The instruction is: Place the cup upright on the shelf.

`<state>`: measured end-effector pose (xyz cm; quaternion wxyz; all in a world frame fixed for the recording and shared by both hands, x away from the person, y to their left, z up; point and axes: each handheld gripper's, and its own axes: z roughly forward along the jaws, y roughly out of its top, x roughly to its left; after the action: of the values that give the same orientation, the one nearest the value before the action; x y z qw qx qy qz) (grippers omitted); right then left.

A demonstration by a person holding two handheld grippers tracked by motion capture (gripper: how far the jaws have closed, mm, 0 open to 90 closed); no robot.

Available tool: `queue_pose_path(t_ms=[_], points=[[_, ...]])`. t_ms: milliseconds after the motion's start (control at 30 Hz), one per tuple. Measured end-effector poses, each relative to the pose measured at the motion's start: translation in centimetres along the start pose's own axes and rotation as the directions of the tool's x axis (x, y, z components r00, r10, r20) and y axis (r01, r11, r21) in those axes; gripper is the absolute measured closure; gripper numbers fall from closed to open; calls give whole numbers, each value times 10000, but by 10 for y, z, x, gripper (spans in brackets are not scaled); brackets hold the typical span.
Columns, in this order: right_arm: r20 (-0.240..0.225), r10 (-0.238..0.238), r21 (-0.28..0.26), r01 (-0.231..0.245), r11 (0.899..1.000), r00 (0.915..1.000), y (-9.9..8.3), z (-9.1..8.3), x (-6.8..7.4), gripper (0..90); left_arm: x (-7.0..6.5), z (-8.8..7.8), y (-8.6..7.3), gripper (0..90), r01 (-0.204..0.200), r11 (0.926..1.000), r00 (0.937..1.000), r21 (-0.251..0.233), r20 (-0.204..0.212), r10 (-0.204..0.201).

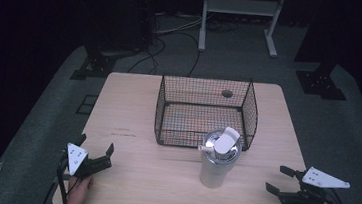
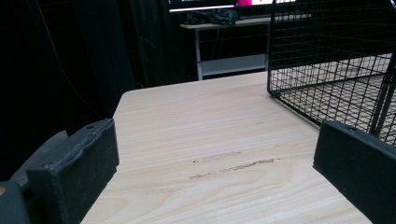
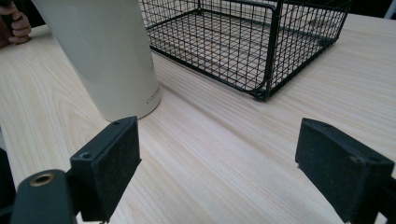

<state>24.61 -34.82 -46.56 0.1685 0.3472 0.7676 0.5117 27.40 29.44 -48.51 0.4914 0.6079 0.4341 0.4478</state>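
Tumbler [image 1: 218,161] stands upright on the bench [image 1: 132,117], just before the basket [image 1: 203,111]. My left tool [image 1: 95,158] and right tool [image 1: 280,179] rest released, empty. Likely step: approach; next, grip the tumbler squarely.

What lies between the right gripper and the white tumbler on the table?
Nothing: bare wooden table runs between the right gripper and the white tumbler. The right gripper view shows it best, where its open jaws face plain wood up to the tumbler's base.
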Motion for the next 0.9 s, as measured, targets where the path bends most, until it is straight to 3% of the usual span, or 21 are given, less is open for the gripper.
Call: queue_pose_path(t_ms=[400, 900], points=[[-125, -206, -259, 202, 9995, 9997, 7, -2, 6, 131, -1, 0, 0, 0, -3, 10000, 10000, -26, 7, 3], [-1110, -903, -696, 829, 9941, 9897, 32, 18, 34, 116, -1, -1, 0, 0, 13, 10000, 10000, -29, 1, -13]])
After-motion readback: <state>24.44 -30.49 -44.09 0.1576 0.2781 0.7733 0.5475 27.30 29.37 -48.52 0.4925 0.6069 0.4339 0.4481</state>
